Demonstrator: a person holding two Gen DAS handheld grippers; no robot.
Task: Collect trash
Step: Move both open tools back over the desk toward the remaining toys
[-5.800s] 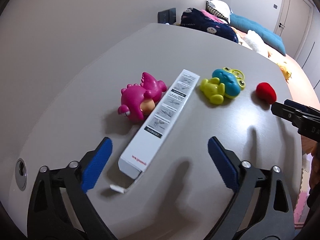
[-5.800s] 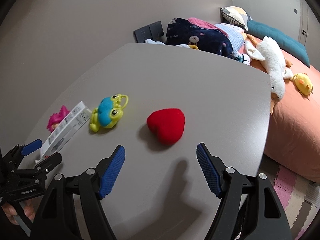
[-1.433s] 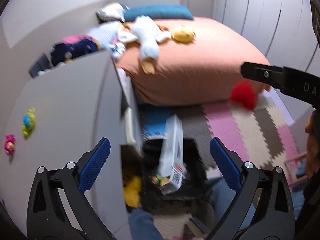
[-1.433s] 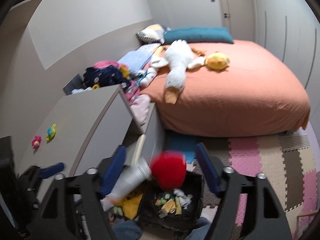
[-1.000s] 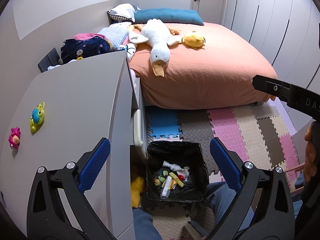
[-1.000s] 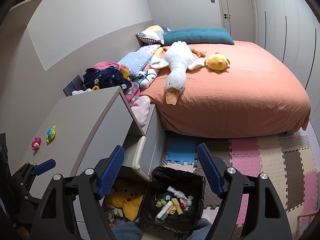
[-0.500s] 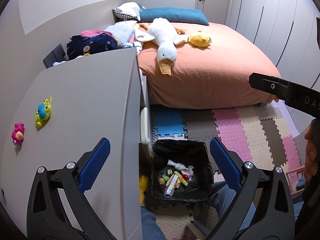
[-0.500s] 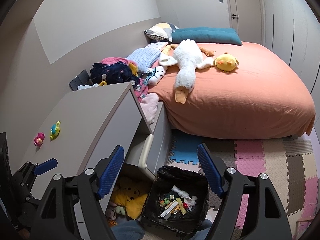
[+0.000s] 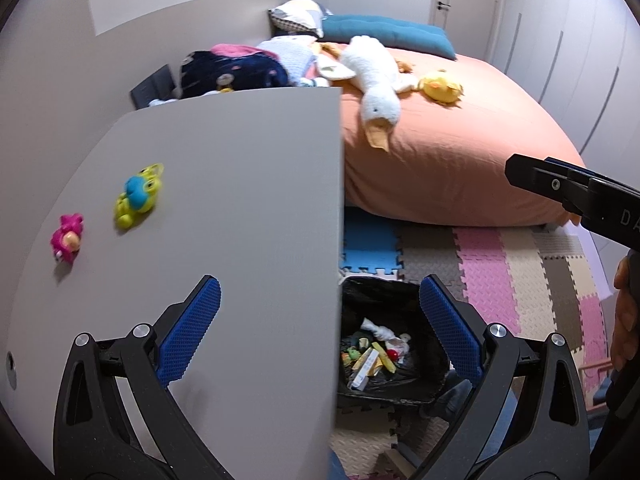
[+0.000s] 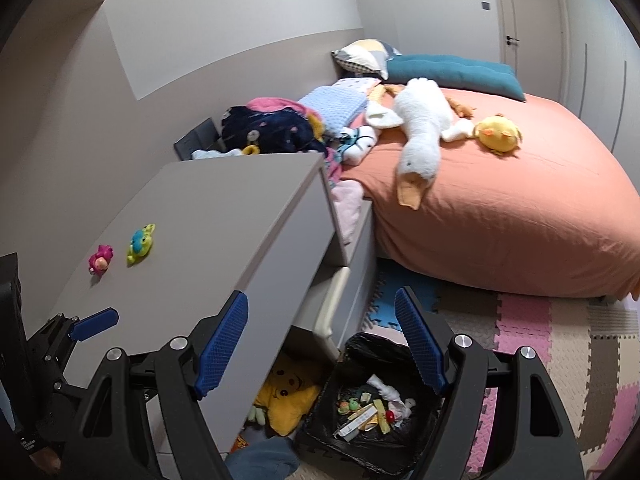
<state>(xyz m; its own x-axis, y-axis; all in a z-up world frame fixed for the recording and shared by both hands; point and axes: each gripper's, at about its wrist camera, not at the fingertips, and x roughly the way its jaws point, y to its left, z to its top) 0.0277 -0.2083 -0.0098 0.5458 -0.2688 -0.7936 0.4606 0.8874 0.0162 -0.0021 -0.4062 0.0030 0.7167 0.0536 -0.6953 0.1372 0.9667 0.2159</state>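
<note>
A black-lined trash bin (image 9: 424, 384) (image 10: 404, 456) stands on the floor beside the grey desk (image 9: 224, 208) (image 10: 224, 216). It holds the white box (image 9: 366, 368) (image 10: 358, 420) and mixed scraps. My left gripper (image 9: 318, 314) is open and empty, high over the desk edge and bin. My right gripper (image 10: 322, 340) is open and empty above the bin; it also shows at the right of the left wrist view (image 9: 568, 192). A pink toy (image 9: 66, 240) (image 10: 100, 260) and a blue-yellow frog toy (image 9: 138, 196) (image 10: 141, 243) lie on the desk.
An orange bed (image 9: 460, 152) (image 10: 520, 200) with a white goose plush (image 9: 376, 88) (image 10: 420, 120) and a yellow duck (image 10: 498, 134) lies beyond. Foam floor mats (image 9: 520, 280) cover the floor. An open drawer (image 10: 340, 296) and a yellow plush (image 10: 286, 398) sit under the desk.
The white box and red heart dropped from my grippers into the bin. Since then both grippers have stayed open and my left one has drifted back over the desk.
</note>
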